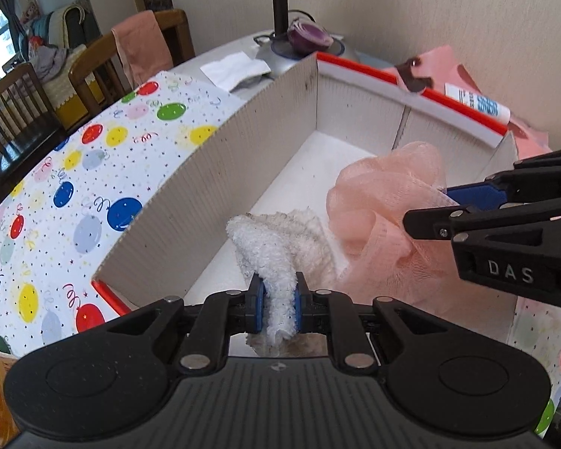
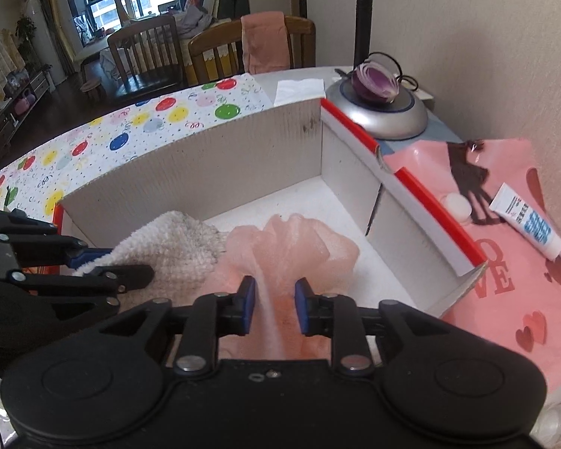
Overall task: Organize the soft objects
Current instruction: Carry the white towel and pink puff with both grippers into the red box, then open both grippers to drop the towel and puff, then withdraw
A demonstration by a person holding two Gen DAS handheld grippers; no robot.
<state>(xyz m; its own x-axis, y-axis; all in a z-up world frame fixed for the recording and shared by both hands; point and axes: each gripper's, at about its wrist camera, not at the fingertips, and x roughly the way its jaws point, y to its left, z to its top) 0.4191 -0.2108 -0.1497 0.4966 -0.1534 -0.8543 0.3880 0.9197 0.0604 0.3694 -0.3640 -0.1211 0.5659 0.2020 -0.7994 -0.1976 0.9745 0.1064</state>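
A white cardboard box (image 1: 190, 187) with red-edged flaps sits on the table; it also shows in the right wrist view (image 2: 205, 157). My left gripper (image 1: 278, 301) is shut on a white fluffy towel (image 1: 276, 258) and holds it over the box's near end. The towel also shows in the right wrist view (image 2: 168, 247). My right gripper (image 2: 273, 305) is shut on a peach mesh bath pouf (image 2: 299, 247), held inside the box beside the towel. The pouf (image 1: 385, 202) and right gripper (image 1: 426, 205) show at right in the left wrist view.
A balloon-print cloth (image 1: 56, 194) covers the table left of the box. A pink heart-print bag (image 2: 505, 262) with a white tube (image 2: 527, 228) lies right of it. A halved red onion (image 2: 374, 82) sits on a silver lamp base behind. Wooden chairs (image 2: 213, 52) stand beyond.
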